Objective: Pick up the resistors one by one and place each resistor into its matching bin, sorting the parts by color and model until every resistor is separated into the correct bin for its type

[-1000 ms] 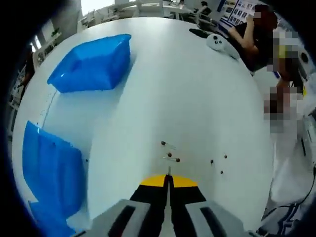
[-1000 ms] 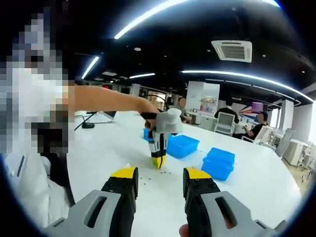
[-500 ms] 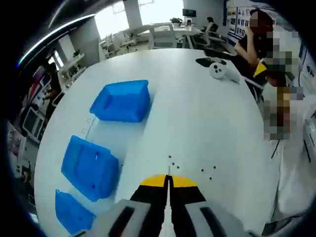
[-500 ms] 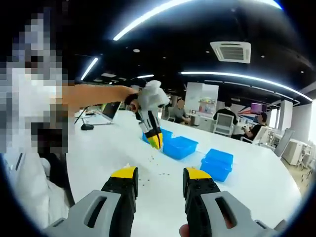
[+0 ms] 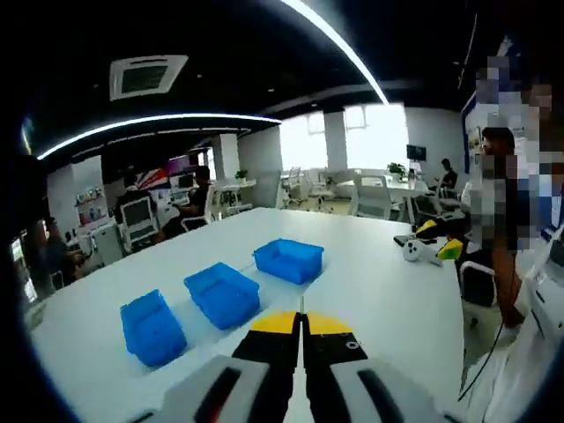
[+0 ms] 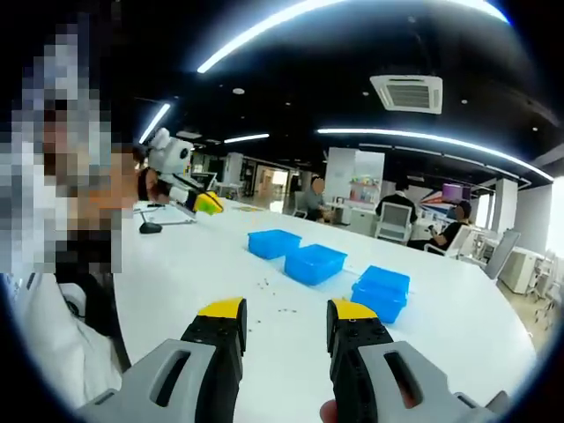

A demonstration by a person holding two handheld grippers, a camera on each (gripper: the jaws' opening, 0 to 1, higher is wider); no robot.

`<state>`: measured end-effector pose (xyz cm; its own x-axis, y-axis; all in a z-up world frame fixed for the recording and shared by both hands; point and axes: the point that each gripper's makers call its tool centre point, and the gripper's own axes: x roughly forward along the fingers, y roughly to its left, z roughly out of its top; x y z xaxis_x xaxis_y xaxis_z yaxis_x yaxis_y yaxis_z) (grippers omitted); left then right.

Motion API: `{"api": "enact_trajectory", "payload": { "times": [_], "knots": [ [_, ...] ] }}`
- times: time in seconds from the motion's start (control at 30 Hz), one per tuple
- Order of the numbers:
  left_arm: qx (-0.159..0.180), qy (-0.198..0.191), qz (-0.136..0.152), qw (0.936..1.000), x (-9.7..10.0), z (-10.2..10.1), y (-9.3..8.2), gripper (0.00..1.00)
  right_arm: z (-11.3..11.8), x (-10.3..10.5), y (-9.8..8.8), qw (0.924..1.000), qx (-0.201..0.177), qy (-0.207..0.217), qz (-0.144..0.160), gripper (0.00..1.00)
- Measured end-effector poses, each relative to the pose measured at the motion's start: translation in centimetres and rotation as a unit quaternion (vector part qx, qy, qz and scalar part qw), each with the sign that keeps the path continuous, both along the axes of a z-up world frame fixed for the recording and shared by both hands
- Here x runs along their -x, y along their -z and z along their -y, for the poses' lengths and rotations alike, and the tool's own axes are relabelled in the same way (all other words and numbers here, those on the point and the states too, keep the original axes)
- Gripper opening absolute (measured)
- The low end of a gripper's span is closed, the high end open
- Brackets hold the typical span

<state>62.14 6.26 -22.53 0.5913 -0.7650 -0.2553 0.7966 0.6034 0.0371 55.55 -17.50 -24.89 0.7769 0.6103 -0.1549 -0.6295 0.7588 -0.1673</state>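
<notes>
The left gripper (image 5: 301, 324) was raised with its jaws squeezed together, maybe pinching a resistor too tiny to see, above three blue bins (image 5: 223, 294), while the right gripper (image 6: 286, 322) waited wide apart over the loose resistors (image 6: 275, 297).

Grey hand-held gripper (image 6: 288, 324), yellow-tipped black jaws

Lighting and image quality. Illumination comes from long ceiling light strips (image 6: 264, 31), which bend into arcs under fisheye distortion, and from bright windows (image 5: 370, 141) that are overexposed in the left gripper view. The dark ceiling contrasts with the evenly lit white bench (image 6: 264, 256), where shadows are soft and faint. Both views are mildly soft, and detail smears toward the edges.
</notes>
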Motion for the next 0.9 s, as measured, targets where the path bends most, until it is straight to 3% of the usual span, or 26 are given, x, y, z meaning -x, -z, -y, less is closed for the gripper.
{"api": "enact_trajectory", "payload": {
  "times": [0.2,0.27,0.57,0.9],
  "knots": [
    [0.041,-0.04,0.03,0.9979,2.0,-2.0,0.6,0.04,-0.1,-1.1,-0.3,1.0,0.001,0.0,-0.005,0.38],
    [0.076,-0.045,0.025,0.9958,2.5,-2.0,0.7,0.04,-0.2,-1.4,-0.3,1.0,0.002,-0.001,-0.006,0.38],
    [0.099,-0.087,0.038,0.9906,2.2,-3.6,1.5,0.04,-0.1,-1.8,-0.8,1.0,0.0,-0.001,-0.005,0.38],
    [0.104,-0.104,0.044,0.9882,0.0,-2.5,1.5,0.05,0.1,-1.4,-0.6,1.0,-0.001,0.001,-0.004,0.38]
  ]
}}
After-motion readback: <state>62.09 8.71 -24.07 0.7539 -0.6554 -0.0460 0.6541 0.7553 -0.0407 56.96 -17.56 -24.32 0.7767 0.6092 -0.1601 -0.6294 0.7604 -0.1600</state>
